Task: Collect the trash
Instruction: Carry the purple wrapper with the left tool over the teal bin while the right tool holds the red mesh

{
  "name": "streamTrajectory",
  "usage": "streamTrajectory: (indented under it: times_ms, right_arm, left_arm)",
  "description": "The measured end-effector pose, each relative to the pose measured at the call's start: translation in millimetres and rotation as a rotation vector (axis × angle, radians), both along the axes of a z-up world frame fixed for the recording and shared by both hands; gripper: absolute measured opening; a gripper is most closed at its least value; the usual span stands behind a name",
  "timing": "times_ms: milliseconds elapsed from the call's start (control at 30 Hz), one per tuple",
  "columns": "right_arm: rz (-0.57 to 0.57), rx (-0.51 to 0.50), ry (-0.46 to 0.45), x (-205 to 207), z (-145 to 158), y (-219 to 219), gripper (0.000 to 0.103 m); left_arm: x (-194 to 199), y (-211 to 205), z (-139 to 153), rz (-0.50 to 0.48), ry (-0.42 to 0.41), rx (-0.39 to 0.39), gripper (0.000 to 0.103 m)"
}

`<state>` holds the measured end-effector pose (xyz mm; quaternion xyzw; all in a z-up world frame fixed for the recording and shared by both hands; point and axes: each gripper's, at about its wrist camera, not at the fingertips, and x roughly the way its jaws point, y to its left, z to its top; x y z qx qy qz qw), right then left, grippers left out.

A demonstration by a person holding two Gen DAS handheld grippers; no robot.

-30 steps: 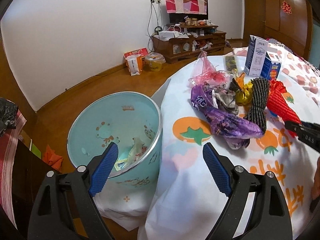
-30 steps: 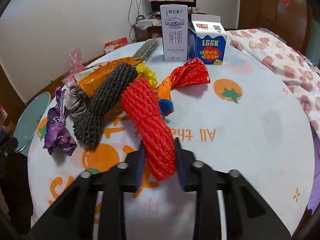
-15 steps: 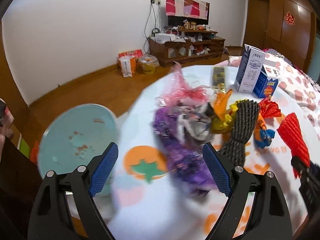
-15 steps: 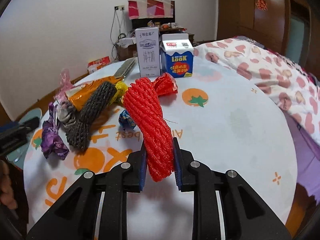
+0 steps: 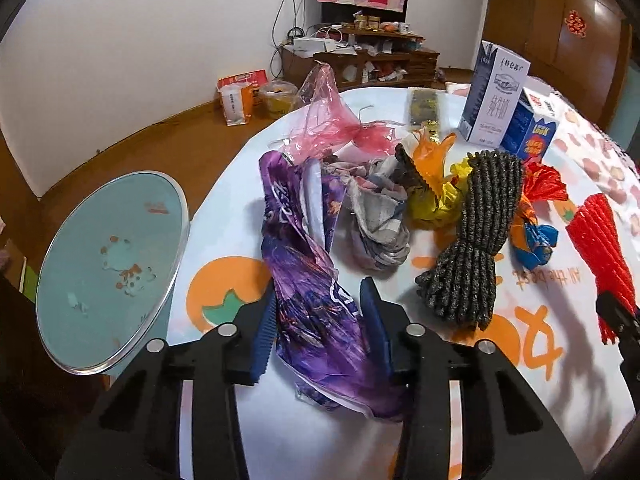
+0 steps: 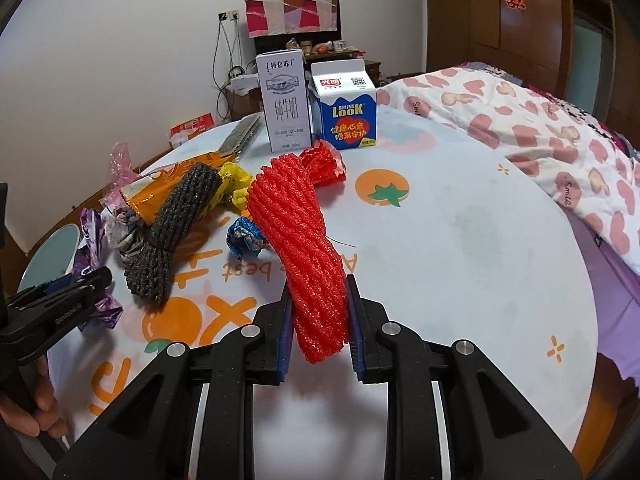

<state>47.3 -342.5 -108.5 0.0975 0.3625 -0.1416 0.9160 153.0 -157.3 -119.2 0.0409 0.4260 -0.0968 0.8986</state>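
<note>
A crumpled purple wrapper (image 5: pixel 304 272) lies on the white tablecloth (image 5: pixel 248 420) at the near left end of a pile of trash. My left gripper (image 5: pixel 320 326) is down over it. Its jaws are closing, with both blue pads against the wrapper's sides. A red foam net (image 6: pixel 304 240) sticks up and away from my right gripper (image 6: pixel 318 320), which is shut on the net's near end and holds it just above the table. A teal bin (image 5: pixel 112 264) stands on the floor left of the table, with its mouth tilted into the left wrist view.
The pile also holds a dark foam net (image 5: pixel 476 232), a grey wrapper (image 5: pixel 376 220), a pink bag (image 5: pixel 332 120), and yellow and orange wrappers. Two milk cartons (image 6: pixel 284 100) stand at the table's far side. A bed with a patterned quilt (image 6: pixel 540 140) runs along the right.
My left gripper swung from over the bin to the table and closed from wide open onto the purple wrapper. My right gripper stayed shut on the red net and raised it slightly.
</note>
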Motion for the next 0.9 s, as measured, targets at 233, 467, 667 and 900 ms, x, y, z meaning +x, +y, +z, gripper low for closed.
streamTrajectory:
  times_ms: [233,467,667,900]
  right_arm:
    - [-0.026,0.036,-0.017,-14,0,4,0.024]
    - [0.003,0.057,0.001,-26,-5,28,0.024]
    - [0.052,0.052,-0.001,-28,0,54,0.024]
    - [0.118,0.044,-0.006,-24,6,84,0.024]
  left_arm:
    - [-29,14,14,-0.069,-0.073,0.058,0.037]
    - [-55,38,22,-0.095,-0.127,0.112,0.037]
    - [-65,65,23,-0.078,-0.135,0.125,0.038]
    - [-64,98,32,-0.020,-0.149,0.123,0.038]
